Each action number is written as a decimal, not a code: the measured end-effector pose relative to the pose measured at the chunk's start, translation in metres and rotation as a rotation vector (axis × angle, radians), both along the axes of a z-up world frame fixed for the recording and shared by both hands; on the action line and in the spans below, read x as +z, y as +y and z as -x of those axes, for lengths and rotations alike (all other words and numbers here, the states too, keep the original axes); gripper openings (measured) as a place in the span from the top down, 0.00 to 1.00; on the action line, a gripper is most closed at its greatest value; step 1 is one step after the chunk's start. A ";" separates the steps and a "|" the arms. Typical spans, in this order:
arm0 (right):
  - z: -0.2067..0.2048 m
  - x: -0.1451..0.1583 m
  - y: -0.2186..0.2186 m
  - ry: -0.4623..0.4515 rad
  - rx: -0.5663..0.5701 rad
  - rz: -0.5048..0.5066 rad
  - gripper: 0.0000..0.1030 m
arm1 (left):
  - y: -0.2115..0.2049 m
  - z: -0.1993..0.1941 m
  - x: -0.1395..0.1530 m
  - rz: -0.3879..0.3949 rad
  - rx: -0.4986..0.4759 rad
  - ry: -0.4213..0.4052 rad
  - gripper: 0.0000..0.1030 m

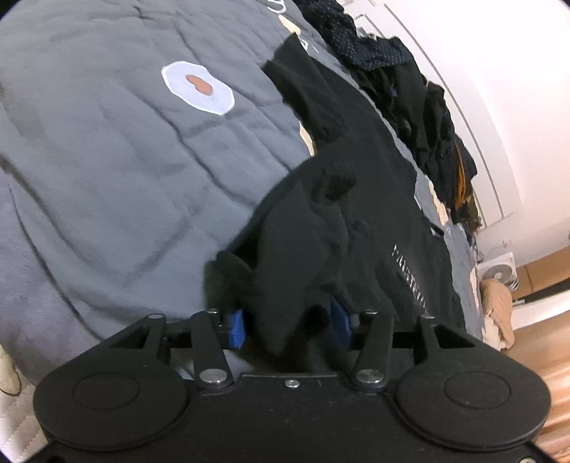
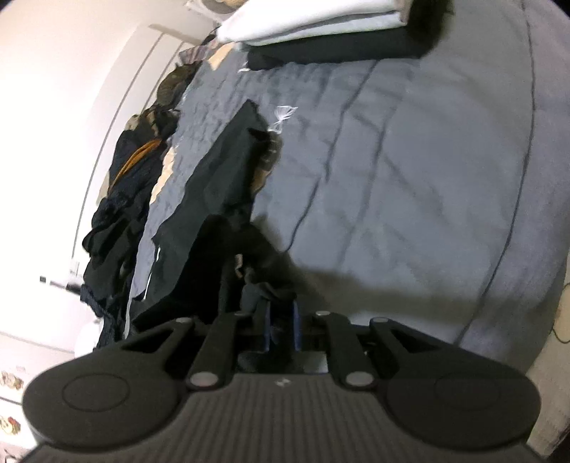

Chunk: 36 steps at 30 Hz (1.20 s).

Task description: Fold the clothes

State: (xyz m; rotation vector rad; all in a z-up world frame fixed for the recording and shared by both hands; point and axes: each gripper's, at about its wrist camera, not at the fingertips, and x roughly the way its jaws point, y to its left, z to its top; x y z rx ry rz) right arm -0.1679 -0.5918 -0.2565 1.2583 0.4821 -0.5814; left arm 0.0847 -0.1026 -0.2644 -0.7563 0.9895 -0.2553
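Observation:
A black T-shirt [image 1: 356, 178] with white lettering lies partly spread on a grey quilt [image 1: 124, 160]. My left gripper [image 1: 288, 320] is shut on a bunched edge of the shirt, with cloth draped over its blue pads [image 1: 237, 327]. In the right wrist view the same black shirt [image 2: 221, 171] stretches away from my right gripper [image 2: 281, 320], which is shut on another bunched part of it. The fingertips of both grippers are hidden by cloth.
A heap of dark unfolded clothes [image 1: 427, 117] lies along the quilt's far edge by a white wall; it also shows in the right wrist view [image 2: 121, 199]. Folded white and black garments [image 2: 320, 32] are stacked at the top. A white patch [image 1: 197, 87] marks the quilt.

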 end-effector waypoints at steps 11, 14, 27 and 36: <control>0.008 0.004 -0.006 -0.036 0.008 -0.032 0.78 | -0.005 0.000 -0.003 -0.037 -0.007 0.002 0.51; -0.002 0.001 -0.005 -0.005 0.032 0.005 0.66 | -0.007 0.000 -0.002 -0.044 -0.010 -0.002 0.49; -0.035 -0.015 -0.002 0.112 0.042 0.130 0.70 | -0.011 0.002 -0.001 -0.064 -0.024 -0.006 0.49; 0.008 -0.023 -0.006 -0.029 -0.171 -0.016 0.91 | -0.005 0.002 -0.005 -0.090 -0.009 -0.001 0.68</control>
